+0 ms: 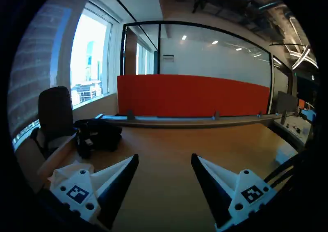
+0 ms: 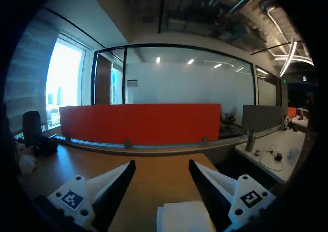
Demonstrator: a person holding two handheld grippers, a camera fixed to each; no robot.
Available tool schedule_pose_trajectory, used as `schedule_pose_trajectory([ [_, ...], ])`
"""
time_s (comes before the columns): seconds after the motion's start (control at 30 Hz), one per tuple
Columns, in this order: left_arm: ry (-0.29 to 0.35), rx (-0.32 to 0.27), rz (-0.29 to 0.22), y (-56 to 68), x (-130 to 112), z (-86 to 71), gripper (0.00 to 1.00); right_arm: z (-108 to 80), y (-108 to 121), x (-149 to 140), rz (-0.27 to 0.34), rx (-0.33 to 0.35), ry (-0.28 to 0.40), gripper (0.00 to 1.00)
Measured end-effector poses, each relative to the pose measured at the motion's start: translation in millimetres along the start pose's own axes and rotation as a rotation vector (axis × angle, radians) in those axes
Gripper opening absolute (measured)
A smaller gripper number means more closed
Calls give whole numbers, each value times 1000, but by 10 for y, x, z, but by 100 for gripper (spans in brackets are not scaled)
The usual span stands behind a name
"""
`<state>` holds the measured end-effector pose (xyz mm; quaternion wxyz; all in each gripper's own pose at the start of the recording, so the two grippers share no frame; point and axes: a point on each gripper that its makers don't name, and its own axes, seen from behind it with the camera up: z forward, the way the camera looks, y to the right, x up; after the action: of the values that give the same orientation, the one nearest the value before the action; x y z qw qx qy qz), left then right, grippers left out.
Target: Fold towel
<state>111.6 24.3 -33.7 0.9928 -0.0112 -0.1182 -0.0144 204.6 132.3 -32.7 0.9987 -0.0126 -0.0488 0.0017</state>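
A white folded towel (image 2: 182, 216) lies on the wooden desk (image 2: 156, 178) at the bottom of the right gripper view, just below and between the fingers. My right gripper (image 2: 162, 166) is open above the desk, with nothing between its black-tipped fingers. In the left gripper view my left gripper (image 1: 165, 160) is open too, held over bare wooden desk (image 1: 172, 145), its fingers wide apart and empty.
A red divider panel (image 1: 188, 95) runs along the desk's far edge. A black bag (image 1: 96, 136) and a black chair (image 1: 55, 115) stand at the left by the window. Crumpled white cloth or paper (image 1: 67, 170) lies near the left finger. A white side desk (image 2: 274, 150) carries small items.
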Motion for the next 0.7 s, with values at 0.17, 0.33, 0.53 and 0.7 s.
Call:
schedule_pose_trajectory([
  [0.17,64,15,-4,-70,223,35,95,25,-144,97,-12,19,9,100],
  [0.33,102,12,6,-81,363,62,95,52,-308,186,-22,38,20,100],
  [0.53,115,9,9,-99,438,94,95,69,-558,279,-34,58,34,100],
  [0.7,123,5,11,-103,478,117,95,87,-792,329,-39,68,40,100],
])
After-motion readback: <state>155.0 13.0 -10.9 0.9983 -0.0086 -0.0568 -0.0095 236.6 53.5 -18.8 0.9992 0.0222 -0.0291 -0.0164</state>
